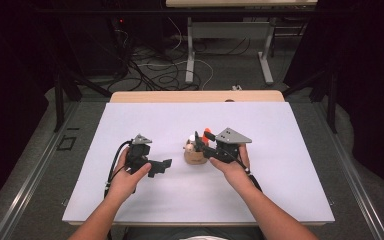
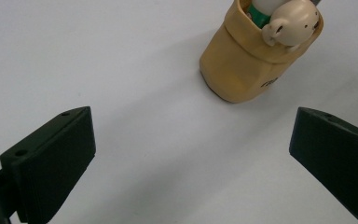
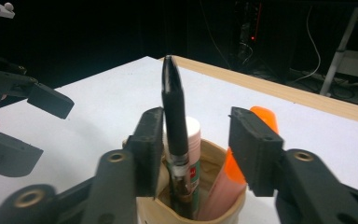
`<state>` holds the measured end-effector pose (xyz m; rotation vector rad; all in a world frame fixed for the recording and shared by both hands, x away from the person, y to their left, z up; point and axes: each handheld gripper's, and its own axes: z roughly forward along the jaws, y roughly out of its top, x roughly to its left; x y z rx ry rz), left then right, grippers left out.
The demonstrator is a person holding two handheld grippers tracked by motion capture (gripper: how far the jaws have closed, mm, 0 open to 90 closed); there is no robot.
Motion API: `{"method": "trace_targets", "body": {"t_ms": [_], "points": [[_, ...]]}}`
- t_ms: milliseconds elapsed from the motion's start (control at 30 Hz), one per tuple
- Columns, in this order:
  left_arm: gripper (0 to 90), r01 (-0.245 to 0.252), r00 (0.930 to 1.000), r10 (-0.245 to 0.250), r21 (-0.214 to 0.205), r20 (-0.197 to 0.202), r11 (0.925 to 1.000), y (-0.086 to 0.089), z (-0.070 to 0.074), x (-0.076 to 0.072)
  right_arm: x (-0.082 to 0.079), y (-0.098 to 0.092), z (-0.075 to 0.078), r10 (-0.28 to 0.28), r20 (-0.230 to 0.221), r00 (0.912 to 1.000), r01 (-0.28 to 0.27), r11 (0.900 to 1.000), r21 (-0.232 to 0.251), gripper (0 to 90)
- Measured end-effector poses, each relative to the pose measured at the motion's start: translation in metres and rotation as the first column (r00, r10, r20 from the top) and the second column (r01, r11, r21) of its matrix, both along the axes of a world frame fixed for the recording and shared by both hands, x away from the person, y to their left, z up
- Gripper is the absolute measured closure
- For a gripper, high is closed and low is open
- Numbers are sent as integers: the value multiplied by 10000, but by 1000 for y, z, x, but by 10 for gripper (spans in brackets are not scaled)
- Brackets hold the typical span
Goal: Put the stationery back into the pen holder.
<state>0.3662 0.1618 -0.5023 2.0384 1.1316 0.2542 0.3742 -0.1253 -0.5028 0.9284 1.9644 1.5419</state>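
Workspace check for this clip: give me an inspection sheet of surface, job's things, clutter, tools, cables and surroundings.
Surface: white sheet on a wooden table.
Job's things: tan holder with black pen, orange marker, white tube, bear figure.
Clutter: nothing seen.
Tools: left tool open, jaws short of the holder; right tool open, jaws flanking the pen.
Cables: one trails from the left tool; a tangle on the floor.
Surroundings: table legs, dark room.

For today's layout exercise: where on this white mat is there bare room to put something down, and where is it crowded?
Bare: the mat between the pen cup and its far, wooden edge; the right side beyond the right gripper; the left side beyond the left gripper; the near corners. Crowded: the middle, where both open grippers flank the cup.
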Motion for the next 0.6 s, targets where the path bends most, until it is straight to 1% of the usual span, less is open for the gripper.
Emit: {"method": "trace_targets", "body": {"t_ms": [67,200,233,267,300,333,367,400,467,533,567,600], "points": [[3,-53,10000,54,-76,12,10000,1,1,0,-1,-2,3,18,64,10000,-18,10000,-17,467],[3,-68,9999,69,-55,151,10000,4,2,0,-4,-8,11,-266,73,9996,266,9996,2,388],[3,-83,9998,85,-107,196,9999,5,2,0,-4,-10,13,-402,41,9992,402,9992,72,364],[3,-97,9997,100,-125,201,9999,5,3,0,-5,-13,16,-419,-60,9991,419,9991,16,351],[3,-129,9997,131,-121,189,9998,6,4,0,-5,-15,19,-423,-62,9991,423,9991,86,351],[3,-134,9996,138,-159,227,9998,7,4,1,-6,-18,22,-429,-150,9990,429,9991,17,334],[3,-237,9994,244,-293,235,9993,7,4,0,-6,-21,24,-455,6,9990,455,9989,134,312],[3,-186,9994,192,-211,290,9996,9,6,1,-6,-24,26,-445,95,9990,444,9990,83,312],[3,-329,9989,339,-308,309,9990,12,7,1,-6,-30,29,-407,46,9992,406,9991,138,312],[3,-400,9984,414,-348,393,9986,15,9,2,-8,-35,31,-536,-235,9983,542,9981,277,308],[3,-448,9981,467,-459,413,9979,16,10,2,-8,-38,32,-565,-207,9982,572,9978,337,294],[3,-463,9978,484,-479,454,9978,17,11,2,-7,-41,32,-612,-139,9980,616,9975,340,292]]}}
